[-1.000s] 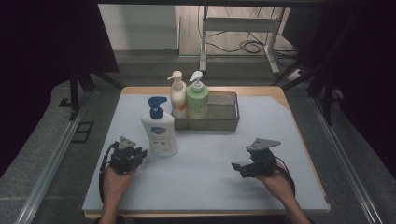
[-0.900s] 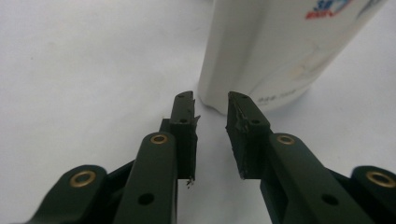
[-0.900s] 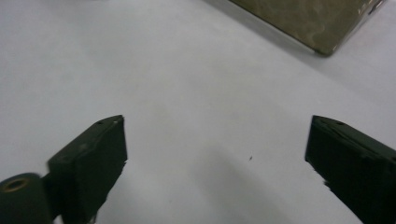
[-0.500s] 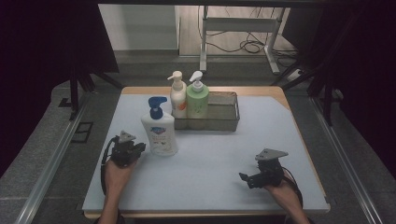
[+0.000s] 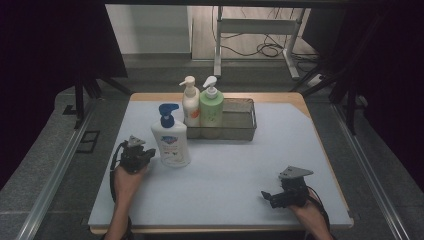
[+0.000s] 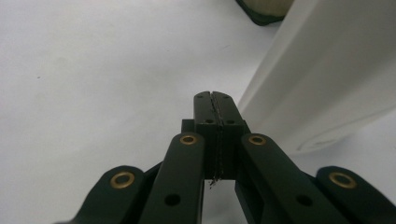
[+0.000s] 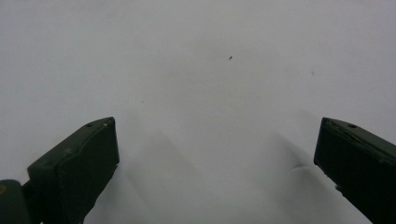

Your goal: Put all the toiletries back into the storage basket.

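While two bottles fill the basket.

1. The high view looks forward and down from the person's side, taking in the whole table from well back.
2. The left gripper view sits low and very close beside the white bottle, which the high view shares.
3. The right gripper view faces bare tabletop closely, well apart from the bottle.
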Available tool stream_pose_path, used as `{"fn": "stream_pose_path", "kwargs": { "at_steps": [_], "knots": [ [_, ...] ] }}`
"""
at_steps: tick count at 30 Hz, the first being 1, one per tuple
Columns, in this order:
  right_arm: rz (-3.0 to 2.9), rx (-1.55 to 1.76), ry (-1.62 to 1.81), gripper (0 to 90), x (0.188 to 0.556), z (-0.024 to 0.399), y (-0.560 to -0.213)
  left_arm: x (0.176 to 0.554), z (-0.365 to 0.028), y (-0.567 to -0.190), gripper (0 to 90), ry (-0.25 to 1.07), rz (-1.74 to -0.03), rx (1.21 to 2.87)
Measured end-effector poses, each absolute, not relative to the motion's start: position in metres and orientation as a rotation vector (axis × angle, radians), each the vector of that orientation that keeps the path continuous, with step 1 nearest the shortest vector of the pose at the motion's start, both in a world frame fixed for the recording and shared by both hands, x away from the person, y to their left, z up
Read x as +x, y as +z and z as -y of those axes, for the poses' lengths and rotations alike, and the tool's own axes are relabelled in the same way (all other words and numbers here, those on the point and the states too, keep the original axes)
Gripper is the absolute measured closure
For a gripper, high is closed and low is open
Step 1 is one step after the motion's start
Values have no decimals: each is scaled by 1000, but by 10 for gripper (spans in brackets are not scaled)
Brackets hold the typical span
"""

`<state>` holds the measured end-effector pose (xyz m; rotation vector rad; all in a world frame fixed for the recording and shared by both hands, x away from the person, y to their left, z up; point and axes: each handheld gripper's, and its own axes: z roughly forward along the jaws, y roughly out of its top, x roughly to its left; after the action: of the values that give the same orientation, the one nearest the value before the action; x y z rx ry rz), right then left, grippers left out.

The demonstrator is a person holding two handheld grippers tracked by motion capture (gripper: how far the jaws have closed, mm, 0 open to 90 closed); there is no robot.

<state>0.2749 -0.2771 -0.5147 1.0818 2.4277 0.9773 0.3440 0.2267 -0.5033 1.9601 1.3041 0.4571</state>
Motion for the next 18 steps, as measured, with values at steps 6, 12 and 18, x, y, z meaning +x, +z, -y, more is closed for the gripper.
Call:
{"fn": "stream_pose_path", "kwargs": {
  "at_steps": [6,12,18],
  "knots": [
    [-2442,1095,965,0,275,277,-521,350,-223,-509,891,451,-1302,1961],
    [-2442,1095,966,0,276,277,-521,359,-217,-513,891,442,-1297,1950],
    [-2440,1094,967,0,275,277,-522,365,-213,-513,892,419,-1261,1965]
  ]
}}
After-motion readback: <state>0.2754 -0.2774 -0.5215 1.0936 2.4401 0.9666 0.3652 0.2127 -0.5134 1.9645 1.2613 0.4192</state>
